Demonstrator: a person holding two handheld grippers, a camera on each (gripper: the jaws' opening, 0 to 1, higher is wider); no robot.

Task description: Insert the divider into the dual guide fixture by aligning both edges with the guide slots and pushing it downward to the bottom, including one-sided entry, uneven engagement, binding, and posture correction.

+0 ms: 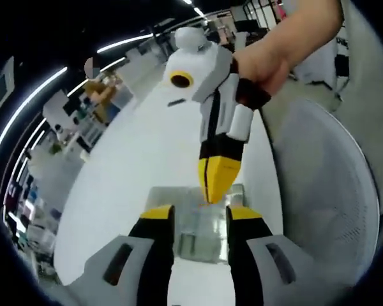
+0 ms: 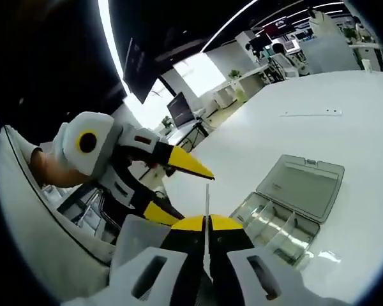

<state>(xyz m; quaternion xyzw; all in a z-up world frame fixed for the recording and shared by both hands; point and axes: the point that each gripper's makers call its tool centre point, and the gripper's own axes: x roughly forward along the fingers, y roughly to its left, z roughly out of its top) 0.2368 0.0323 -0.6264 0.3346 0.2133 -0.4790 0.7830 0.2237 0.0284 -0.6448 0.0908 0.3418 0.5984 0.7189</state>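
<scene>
The right gripper (image 2: 206, 224) has its yellow-tipped fingers pressed together on a thin clear divider (image 2: 207, 201), which stands up edge-on between them and pokes out past the tips. In the left gripper view this same gripper (image 1: 218, 185) comes down from above, held in a person's hand (image 1: 268, 60), its closed tip just over the far edge of a clear plastic box (image 1: 201, 239) on the white table (image 1: 134, 166).

The left gripper (image 1: 198, 220) has its fingers spread apart, one on each side of the box, though whether they touch its walls is hard to tell. In the right gripper view it (image 2: 179, 191) reaches in from the left with its fingers wide apart.

The box (image 2: 274, 226) lies just beside the right gripper's tip, with its lid (image 2: 300, 185) thrown open and lying back, and its inside is split into compartments. A white mesh chair back (image 1: 332, 191) stands close against the table edge.
</scene>
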